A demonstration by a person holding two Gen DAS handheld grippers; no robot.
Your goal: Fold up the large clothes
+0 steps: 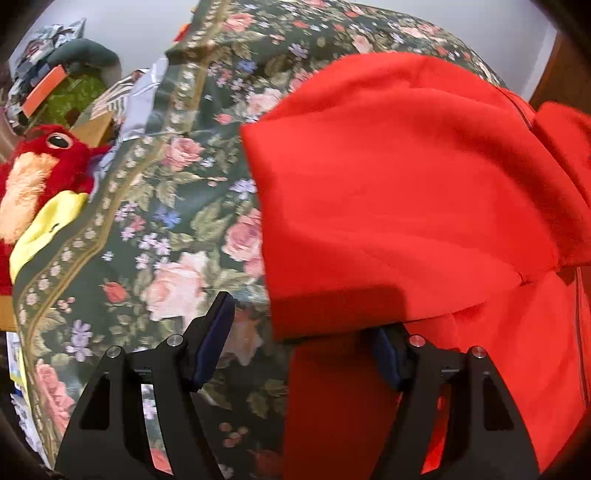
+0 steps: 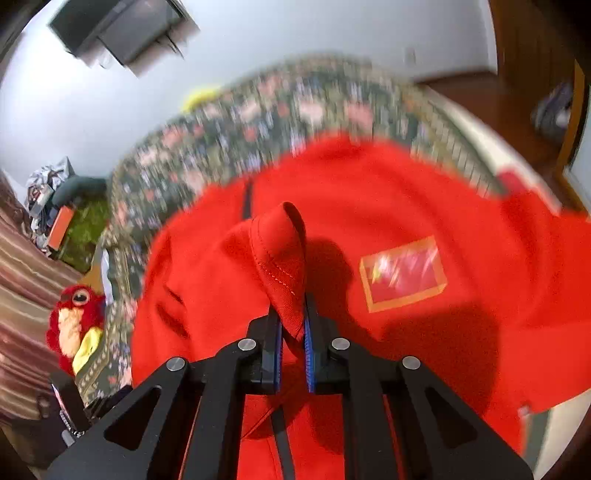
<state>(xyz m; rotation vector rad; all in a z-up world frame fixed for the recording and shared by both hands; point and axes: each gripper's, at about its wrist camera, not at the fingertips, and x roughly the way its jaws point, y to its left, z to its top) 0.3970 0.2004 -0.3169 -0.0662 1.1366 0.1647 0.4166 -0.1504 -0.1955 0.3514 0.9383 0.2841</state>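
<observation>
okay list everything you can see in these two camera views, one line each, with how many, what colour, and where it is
Garment: one, red, spread on the floral cover, one edge lifted.
Flag patch: one, red with gold border, on the garment, right of the right tool.
Floral cover: one, dark green with pink roses, under the garment.
Plush bird: one, red with yellow beak, at the cover's left edge.
Clutter pile: one heap, mixed colours, far left by the wall.
Dark box: one, black, high on the white wall.
Left tool: one, black, jaws apart, around the garment's near edge.
Right tool: one, black, shut on a garment fold.
</observation>
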